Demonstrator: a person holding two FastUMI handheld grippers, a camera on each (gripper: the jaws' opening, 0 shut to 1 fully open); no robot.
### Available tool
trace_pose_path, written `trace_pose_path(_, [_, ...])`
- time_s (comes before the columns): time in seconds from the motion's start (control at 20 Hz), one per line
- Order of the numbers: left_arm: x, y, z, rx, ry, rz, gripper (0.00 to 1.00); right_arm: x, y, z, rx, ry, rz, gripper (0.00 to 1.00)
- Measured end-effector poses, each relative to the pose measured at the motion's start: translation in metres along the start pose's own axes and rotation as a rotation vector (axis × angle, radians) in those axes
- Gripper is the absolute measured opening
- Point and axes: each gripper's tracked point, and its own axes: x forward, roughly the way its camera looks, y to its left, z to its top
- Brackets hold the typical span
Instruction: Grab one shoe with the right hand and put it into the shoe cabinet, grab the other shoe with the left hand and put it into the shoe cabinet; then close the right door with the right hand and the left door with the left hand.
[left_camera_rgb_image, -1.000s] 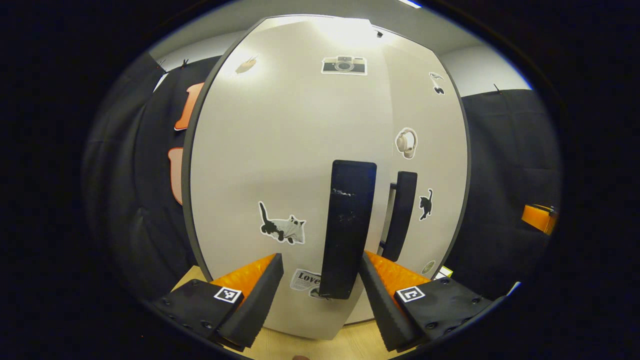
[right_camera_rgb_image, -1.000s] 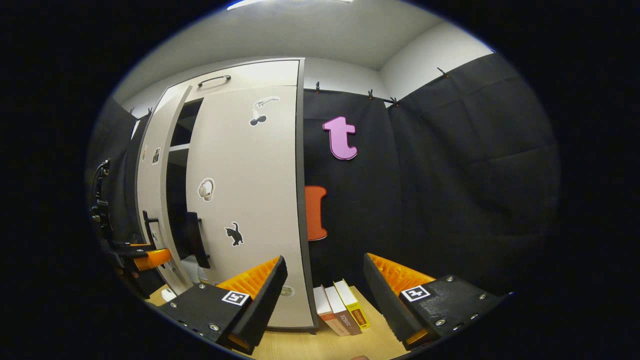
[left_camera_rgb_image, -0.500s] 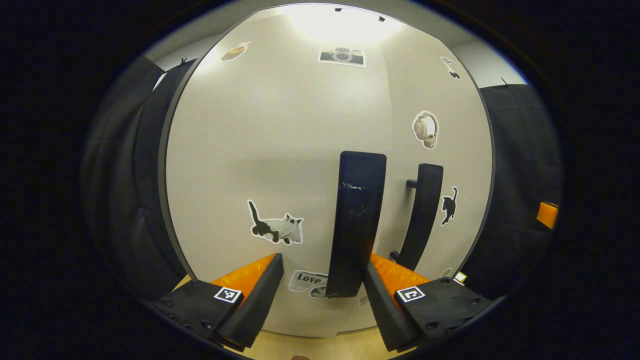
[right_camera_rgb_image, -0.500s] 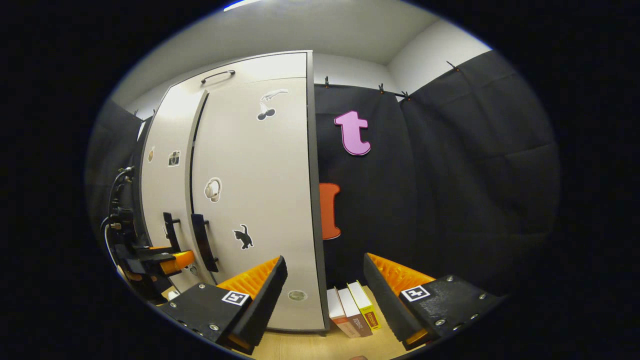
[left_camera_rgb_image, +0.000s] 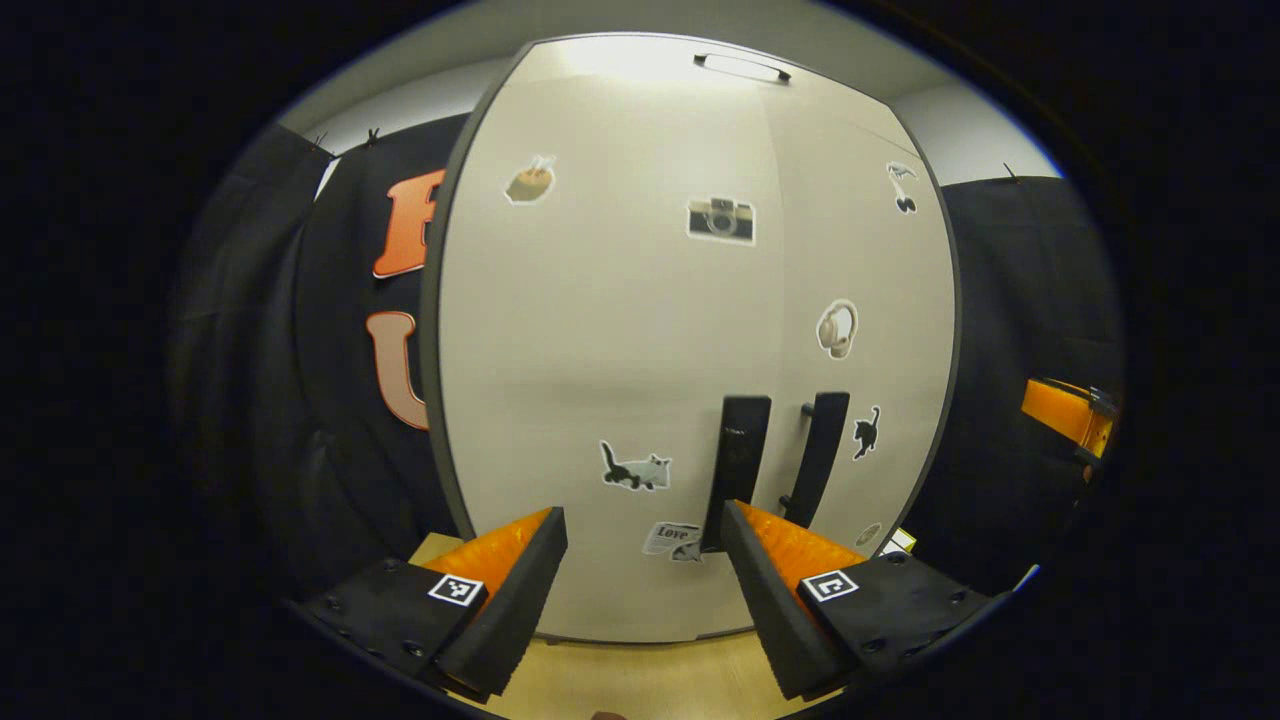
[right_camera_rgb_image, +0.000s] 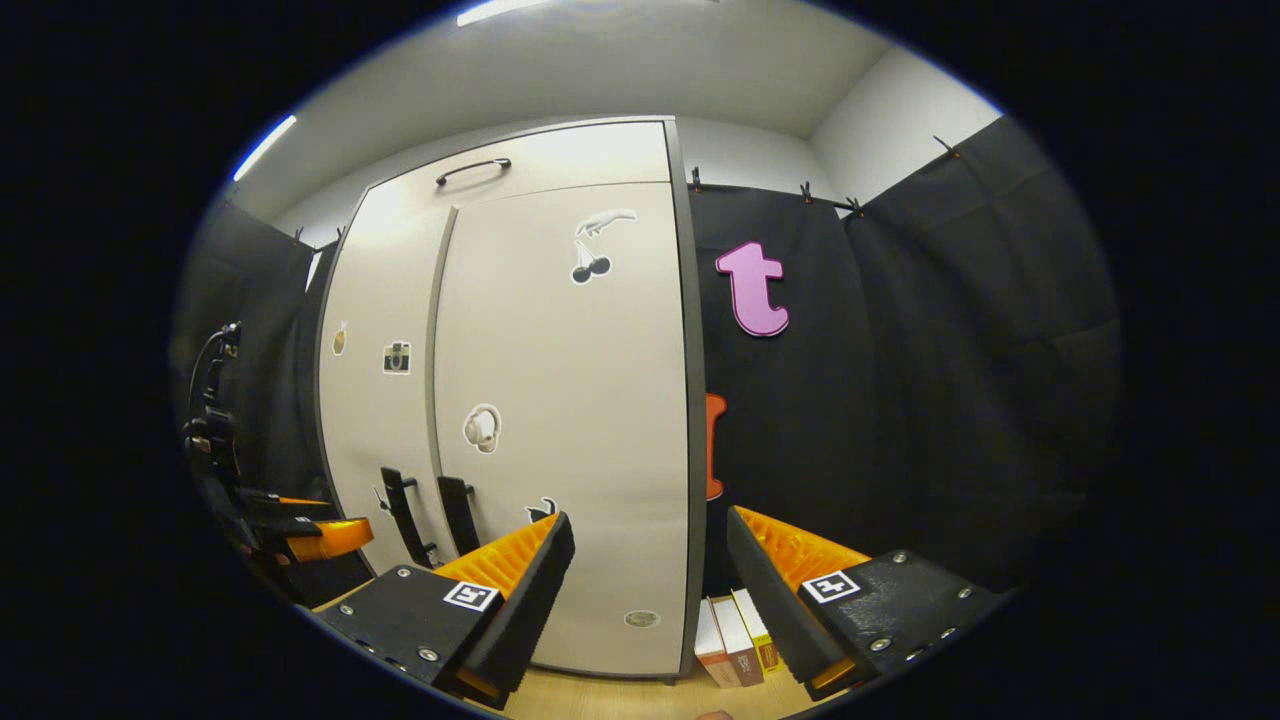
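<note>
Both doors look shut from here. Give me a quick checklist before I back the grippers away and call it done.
1. Left door flush with the cabinet front: ok.
2. Right door shut, no gap at the seam: ok.
3. Left gripper open, off the left handle: ok.
4. Right gripper open, holding nothing: ok.
5. Shoes inside the cabinet: cannot tell, doors hide them.
6. Books beside the cabinet, apart from the right gripper: ok.
</note>
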Motion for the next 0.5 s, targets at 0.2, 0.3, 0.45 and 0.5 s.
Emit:
trace_pose_path(0.2, [-0.055,0.048,0.049,0.044,-0.106,0.074,0.99,-0.014,0.007,0.025,-0.022,-0.038,0.014,0.94])
trace_pose_path(0.3, [-0.08,0.072,0.062,0.057,-0.133,0.111,0.99,-0.022,0.01,0.036,-0.045,-0.063,0.017,0.94])
trace_pose_path(0.45, [-0.12,0.119,0.08,0.068,-0.186,0.204,0.99,-0.033,0.016,0.047,-0.043,-0.09,0.017,0.94])
trace_pose_path(0.5, [-0.133,0.132,0.087,0.073,-0.206,0.225,0.98,-0.037,0.019,0.05,-0.043,-0.098,0.018,0.94])
